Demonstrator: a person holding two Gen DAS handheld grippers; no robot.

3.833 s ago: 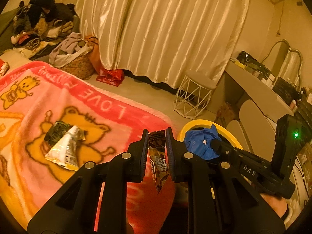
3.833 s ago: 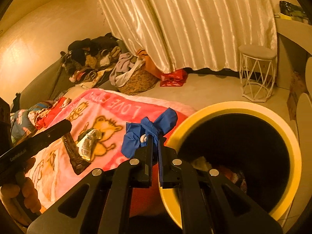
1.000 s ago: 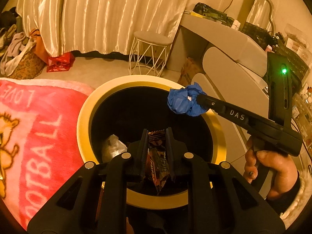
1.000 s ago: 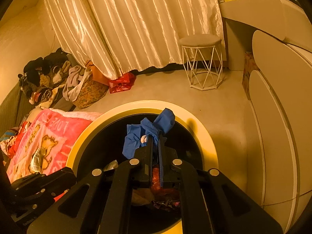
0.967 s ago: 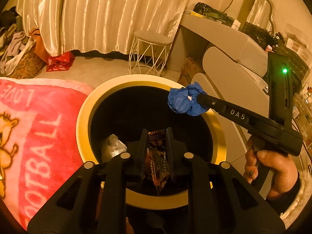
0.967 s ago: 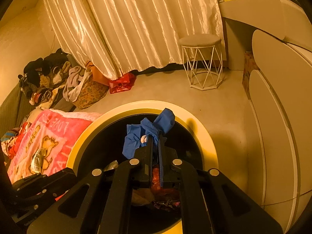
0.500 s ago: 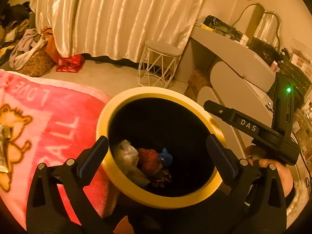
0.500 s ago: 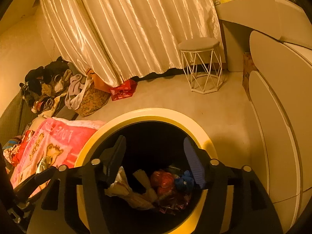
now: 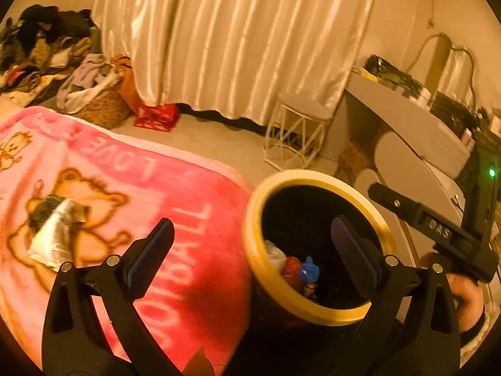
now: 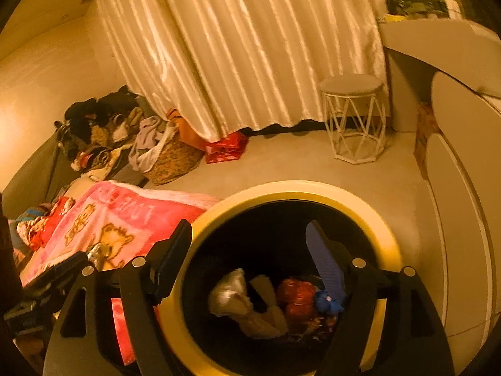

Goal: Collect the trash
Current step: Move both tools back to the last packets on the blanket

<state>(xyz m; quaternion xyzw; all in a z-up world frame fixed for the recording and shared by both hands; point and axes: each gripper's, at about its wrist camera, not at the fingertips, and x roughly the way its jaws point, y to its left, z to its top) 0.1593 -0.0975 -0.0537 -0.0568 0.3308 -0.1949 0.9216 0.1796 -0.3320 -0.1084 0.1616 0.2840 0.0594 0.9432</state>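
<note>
A black trash bin with a yellow rim (image 9: 313, 176) (image 10: 288, 188) stands beside the bed. It holds several pieces of trash, among them a blue wad (image 9: 308, 271) (image 10: 328, 304), a red piece (image 10: 296, 294) and pale wrappers (image 10: 231, 291). My left gripper (image 9: 252, 250) is open and empty, over the bin's left edge and the blanket. My right gripper (image 10: 250, 250) is open and empty above the bin; it also shows in the left wrist view (image 9: 438, 228). A silver and dark wrapper (image 9: 53, 228) (image 10: 98, 252) lies on the pink bear blanket (image 9: 103, 188).
A white wire stool (image 9: 297, 131) (image 10: 355, 119) stands by the curtain. A woven basket of clothes (image 9: 97, 100) (image 10: 169, 153) and a red bag (image 9: 156, 117) sit on the floor. A white desk (image 9: 416, 134) is on the right. A clothes pile (image 10: 94, 125) lies at the left.
Both grippers opened and let the snack wrapper and the blue wad drop into the bin. The left gripper has since swung left toward the blanket; the right has drawn back slightly.
</note>
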